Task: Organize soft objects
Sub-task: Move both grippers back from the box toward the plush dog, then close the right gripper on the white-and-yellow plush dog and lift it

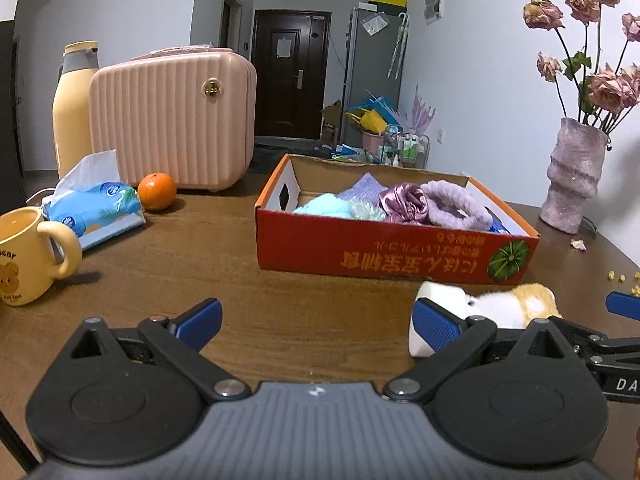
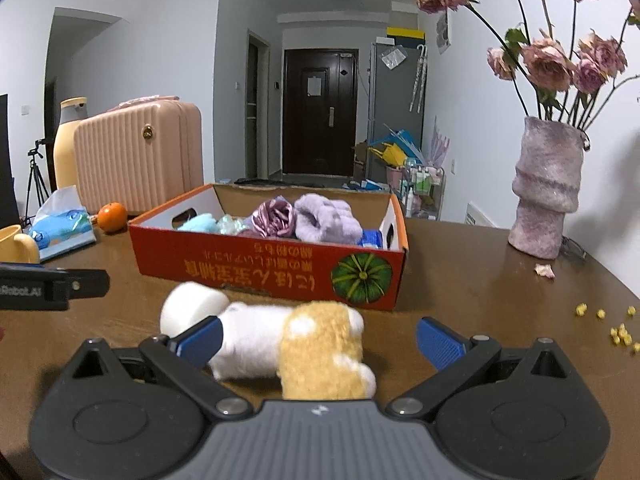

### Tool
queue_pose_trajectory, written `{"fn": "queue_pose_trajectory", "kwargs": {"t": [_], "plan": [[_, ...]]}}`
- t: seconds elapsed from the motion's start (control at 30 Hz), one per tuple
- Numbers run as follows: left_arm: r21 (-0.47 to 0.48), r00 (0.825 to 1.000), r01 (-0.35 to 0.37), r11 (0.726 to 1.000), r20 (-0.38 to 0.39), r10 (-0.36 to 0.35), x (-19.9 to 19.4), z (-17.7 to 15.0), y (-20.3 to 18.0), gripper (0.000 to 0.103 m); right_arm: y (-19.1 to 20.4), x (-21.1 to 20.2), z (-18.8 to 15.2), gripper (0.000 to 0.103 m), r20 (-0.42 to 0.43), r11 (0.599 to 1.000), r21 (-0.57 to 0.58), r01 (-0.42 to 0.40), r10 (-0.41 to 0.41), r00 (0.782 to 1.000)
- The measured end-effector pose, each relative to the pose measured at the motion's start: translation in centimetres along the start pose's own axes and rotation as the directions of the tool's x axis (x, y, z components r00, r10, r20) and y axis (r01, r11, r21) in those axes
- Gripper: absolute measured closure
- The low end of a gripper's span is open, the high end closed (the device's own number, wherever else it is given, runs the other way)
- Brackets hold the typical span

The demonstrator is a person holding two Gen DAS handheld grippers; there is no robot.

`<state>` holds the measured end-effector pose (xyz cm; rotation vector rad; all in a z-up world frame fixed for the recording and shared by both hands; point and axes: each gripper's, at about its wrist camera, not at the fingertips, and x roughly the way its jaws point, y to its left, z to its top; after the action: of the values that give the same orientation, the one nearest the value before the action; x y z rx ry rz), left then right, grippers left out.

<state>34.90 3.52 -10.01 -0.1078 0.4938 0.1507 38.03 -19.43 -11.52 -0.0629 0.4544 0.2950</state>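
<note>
A white and tan plush toy [image 2: 288,344] lies on the brown table just in front of the red cardboard box [image 2: 280,272]. My right gripper [image 2: 320,344] is open, its blue pads either side of the toy without closing on it. The box [image 1: 380,252] holds a purple fluffy item [image 1: 452,208], a shiny pink cloth [image 1: 404,200] and a light blue soft item [image 1: 324,204]. My left gripper [image 1: 320,320] is open over bare table, with the plush toy [image 1: 500,308] behind its right finger. The right gripper's finger [image 1: 624,306] shows at the far right edge.
A pink suitcase [image 1: 172,120], a yellow bottle [image 1: 72,112], a tissue pack [image 1: 92,208], an orange [image 1: 157,191] and a yellow mug [image 1: 28,256] stand at the left. A pink vase of dried roses [image 2: 548,200] stands at the right, with yellow crumbs [image 2: 616,328] nearby.
</note>
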Motion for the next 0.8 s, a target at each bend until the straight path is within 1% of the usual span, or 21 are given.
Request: {"fn": "queue_pose_trajectory", "kwargs": {"t": [0.13,0.3,0.5,0.6,0.67,0.7,0.77,0.8], "plan": [[0.006,1.0,0.003,1.0,-0.009,-0.003,-0.3,-0.4,-0.1,0.0,-0.3,-0.2,-0.6,0.0,-0.021,1.0,0.006,0.01,-0.01,1.0],[0.013,1.0,0.005,1.0,-0.02,-0.005,-0.1,-0.5,-0.2,0.0,-0.5,0.7,-1.0,0.002,-0.055,1.0,0.012,0.015,-0.015,0.998],[0.01,0.999,0.013,1.0,-0.031,-0.013,0.1,-0.5,-0.2,0.0,-0.7,2.9,-1.5,0.01,-0.129,1.0,0.009,0.001,0.0,0.992],[0.013,0.999,0.012,1.0,-0.032,-0.012,0.1,-0.5,-0.3,0.0,-0.5,3.7,-1.7,0.018,-0.145,1.0,-0.008,-0.017,0.016,0.989],[0.014,0.999,0.012,1.0,-0.033,-0.011,0.1,-0.6,-0.3,0.0,-0.4,4.2,-1.8,0.034,-0.157,0.999,-0.019,-0.028,0.025,0.987],[0.015,0.999,0.011,1.0,-0.033,-0.01,0.1,-0.6,-0.3,0.0,-0.3,4.4,-1.8,0.038,-0.165,0.999,-0.022,-0.034,0.03,0.986],[0.017,0.999,0.009,1.0,-0.034,-0.008,0.2,-0.6,-0.3,0.0,-0.4,4.7,-1.9,0.05,-0.18,0.999,-0.021,-0.045,0.041,0.983],[0.018,0.999,0.008,1.0,-0.035,-0.007,0.2,-0.6,-0.4,0.0,-0.5,4.8,-2.0,0.051,-0.184,0.999,-0.022,-0.045,0.04,0.982]]}}
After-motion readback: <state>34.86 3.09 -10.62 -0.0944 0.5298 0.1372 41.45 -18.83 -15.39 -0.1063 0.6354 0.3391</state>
